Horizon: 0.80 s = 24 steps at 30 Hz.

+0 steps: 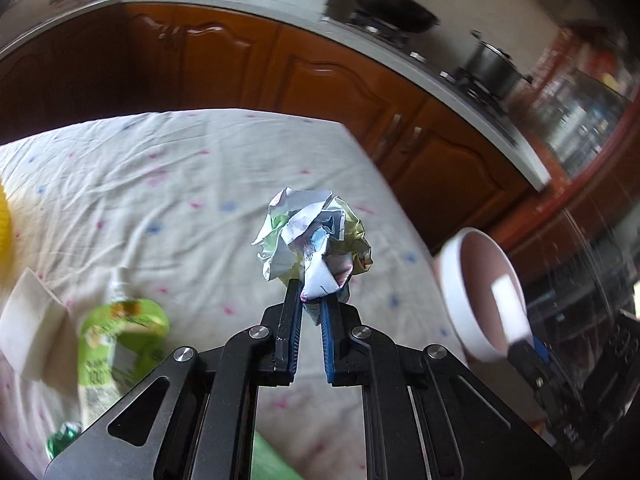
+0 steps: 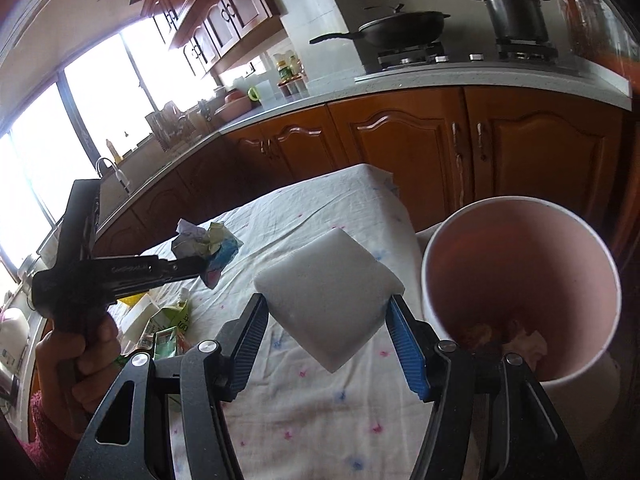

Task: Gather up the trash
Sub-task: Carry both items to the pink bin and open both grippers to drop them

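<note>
My left gripper (image 1: pixel 311 298) is shut on a crumpled ball of printed paper (image 1: pixel 314 236), held above the cloth-covered table (image 1: pixel 180 184). From the right wrist view the same paper ball (image 2: pixel 206 246) sticks out of the left gripper (image 2: pixel 204 270), which a hand (image 2: pixel 80 356) holds at the left. My right gripper (image 2: pixel 326 300) is shut on a white foam block (image 2: pixel 328 292), its blue pads pressing both sides. A pink bin (image 2: pixel 520 288) with a white outside stands just right of the block, with scraps at its bottom. In the left wrist view the bin (image 1: pixel 476 292) is at the right.
On the table's left lie a green drink pouch (image 1: pixel 120 340), a white foam piece (image 1: pixel 32 324), a green wrapper (image 1: pixel 62 442) and a yellow thing (image 1: pixel 5 224) at the edge. Brown cabinets (image 2: pixel 400 144) and a counter with a wok (image 2: pixel 396 26) and pot (image 2: pixel 514 16) stand behind.
</note>
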### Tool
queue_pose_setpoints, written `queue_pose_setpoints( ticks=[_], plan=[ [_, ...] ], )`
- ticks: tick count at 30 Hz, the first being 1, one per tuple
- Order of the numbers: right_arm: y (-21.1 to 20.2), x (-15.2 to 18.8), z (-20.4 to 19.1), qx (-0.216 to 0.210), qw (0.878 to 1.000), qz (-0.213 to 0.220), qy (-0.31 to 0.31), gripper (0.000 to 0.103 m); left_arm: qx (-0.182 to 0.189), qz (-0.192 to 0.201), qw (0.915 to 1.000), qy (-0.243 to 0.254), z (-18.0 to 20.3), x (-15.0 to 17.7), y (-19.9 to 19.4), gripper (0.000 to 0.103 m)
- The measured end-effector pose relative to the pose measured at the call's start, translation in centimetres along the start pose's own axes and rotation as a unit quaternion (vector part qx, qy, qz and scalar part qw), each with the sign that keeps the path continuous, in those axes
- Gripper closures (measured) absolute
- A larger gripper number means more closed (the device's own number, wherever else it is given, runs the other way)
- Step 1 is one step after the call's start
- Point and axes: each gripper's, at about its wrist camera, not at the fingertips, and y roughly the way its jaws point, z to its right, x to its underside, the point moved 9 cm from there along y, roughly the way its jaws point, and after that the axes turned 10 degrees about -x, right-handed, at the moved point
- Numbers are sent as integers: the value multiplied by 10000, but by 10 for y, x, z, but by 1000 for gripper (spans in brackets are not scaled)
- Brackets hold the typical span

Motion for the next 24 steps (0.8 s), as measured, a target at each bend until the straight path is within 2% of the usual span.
queue_pose_setpoints(
  ticks=[11,24],
  plan=[
    [-46,1,37,318,9988,289,234,41,528,17,9964,664,81,16,-19,95],
    [-90,-4,92,697,9947,542,533,40,787,-111,9876,1355,163,27,-13,95]
  ],
)
